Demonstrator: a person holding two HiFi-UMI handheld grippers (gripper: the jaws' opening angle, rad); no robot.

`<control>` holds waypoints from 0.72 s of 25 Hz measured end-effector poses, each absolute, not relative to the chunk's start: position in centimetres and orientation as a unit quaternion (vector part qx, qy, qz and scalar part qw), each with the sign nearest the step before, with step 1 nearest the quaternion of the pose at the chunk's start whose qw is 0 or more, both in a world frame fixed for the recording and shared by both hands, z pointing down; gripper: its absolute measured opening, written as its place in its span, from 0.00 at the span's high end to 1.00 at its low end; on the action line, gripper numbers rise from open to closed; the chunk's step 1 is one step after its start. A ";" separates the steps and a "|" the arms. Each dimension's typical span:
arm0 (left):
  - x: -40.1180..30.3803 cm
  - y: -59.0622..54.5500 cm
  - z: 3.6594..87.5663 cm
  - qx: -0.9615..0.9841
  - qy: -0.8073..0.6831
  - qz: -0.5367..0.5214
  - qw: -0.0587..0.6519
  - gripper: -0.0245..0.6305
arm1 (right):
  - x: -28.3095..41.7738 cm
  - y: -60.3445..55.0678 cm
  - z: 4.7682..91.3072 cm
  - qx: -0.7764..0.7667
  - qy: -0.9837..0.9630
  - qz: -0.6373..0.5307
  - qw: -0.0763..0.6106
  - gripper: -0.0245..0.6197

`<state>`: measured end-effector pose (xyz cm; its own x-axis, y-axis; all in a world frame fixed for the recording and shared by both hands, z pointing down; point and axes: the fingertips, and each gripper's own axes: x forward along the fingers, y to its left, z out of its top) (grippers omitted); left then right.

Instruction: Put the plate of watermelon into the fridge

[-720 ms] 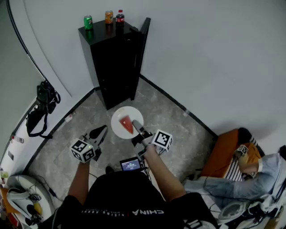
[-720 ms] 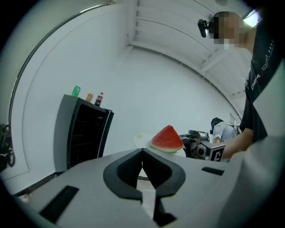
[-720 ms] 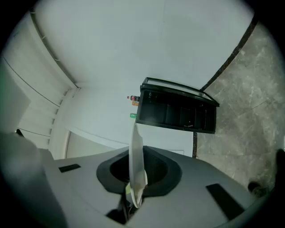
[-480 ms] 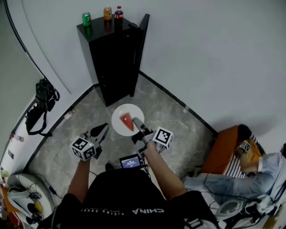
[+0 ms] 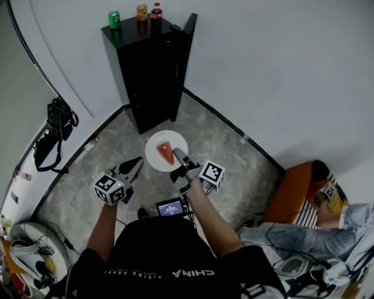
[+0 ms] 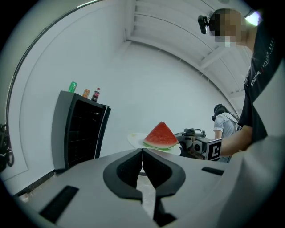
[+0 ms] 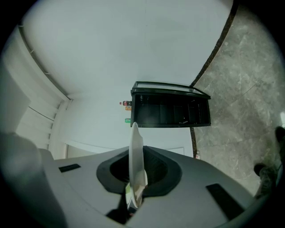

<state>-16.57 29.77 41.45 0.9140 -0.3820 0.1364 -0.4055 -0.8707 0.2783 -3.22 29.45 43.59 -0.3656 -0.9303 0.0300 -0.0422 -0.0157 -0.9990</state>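
**A:** fridge (image 5: pixel 153 70) looks glossy black, plastic or painted metal, can't tell which. floor (image 5: pixel 228 169) is grey marbled stone, smooth with a slight sheen.

**B:** yep. plate (image 5: pixel 153 149) is smooth white, looks glazed. left tongs (image 6: pixel 142 153) are matt grey plastic, black inside. wall (image 5: pixel 280 70) is matt white.

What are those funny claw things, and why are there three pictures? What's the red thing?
A person holds two hand tools with pinching jaws. The top-down picture comes from a camera on the person's head; the other two come from little cameras riding on each tool. The right gripper pinches the rim of a round white plate carrying a red watermelon wedge. The left gripper is shut and empty. Ahead stands a tall black fridge, door open, with a green can, an orange can and a dark bottle on top.
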 end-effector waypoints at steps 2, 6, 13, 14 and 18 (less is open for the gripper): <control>-16.7 30.1 41.7 0.966 -0.204 0.040 0.153 0.94 | -3.4 29.7 43.8 -0.413 0.589 -0.581 0.381 0.91; -16.7 29.8 41.8 0.963 -0.211 0.037 0.161 0.94 | -3.2 29.6 43.9 -0.412 0.589 -0.582 0.380 0.91; -16.5 29.9 42.1 0.961 -0.218 0.038 0.167 0.94 | -2.7 29.9 44.0 -0.408 0.588 -0.585 0.380 0.91; -16.2 29.9 42.2 0.961 -0.218 0.039 0.168 0.94 | -2.5 29.9 44.0 -0.408 0.588 -0.586 0.380 0.91; -14.8 29.9 42.2 0.959 -0.221 0.039 0.171 0.94 | -1.1 29.8 44.0 -0.404 0.589 -0.589 0.378 0.91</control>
